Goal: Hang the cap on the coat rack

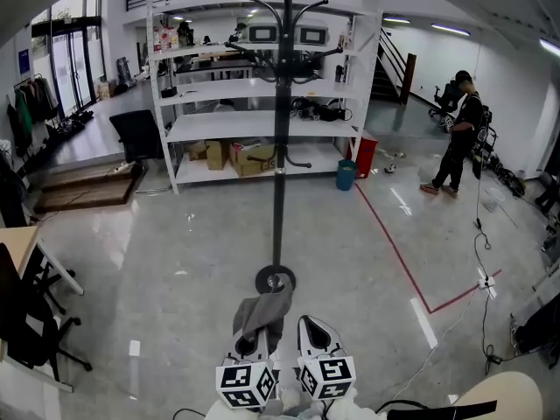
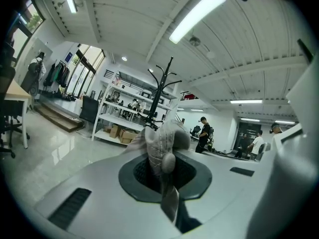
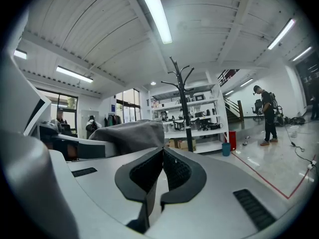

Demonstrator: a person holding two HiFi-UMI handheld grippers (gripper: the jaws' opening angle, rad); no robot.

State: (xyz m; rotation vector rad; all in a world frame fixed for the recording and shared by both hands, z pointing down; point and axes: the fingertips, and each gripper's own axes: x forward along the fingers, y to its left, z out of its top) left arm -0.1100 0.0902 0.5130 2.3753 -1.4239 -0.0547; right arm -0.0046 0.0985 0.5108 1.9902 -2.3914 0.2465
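Grey, soft cloth bunches between the ribbed black pads of the left gripper [image 1: 253,346], which pinches the crumpled cap [image 1: 262,311] low and near, just short of a round base [image 1: 275,280]. From that base the slim black metal coat rack [image 1: 281,147] rises upright off the glossy floor [image 1: 175,261], curved hooks [image 1: 262,7] at its top. Near right, the right gripper [image 1: 311,329] has its jaws pressed together on nothing.

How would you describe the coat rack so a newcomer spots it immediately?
Find the white shelving unit across the glossy floor. Standing free before it is the coat rack, a slim black pole on a round base. Unlike its neighbours, it ends in curved hooks.
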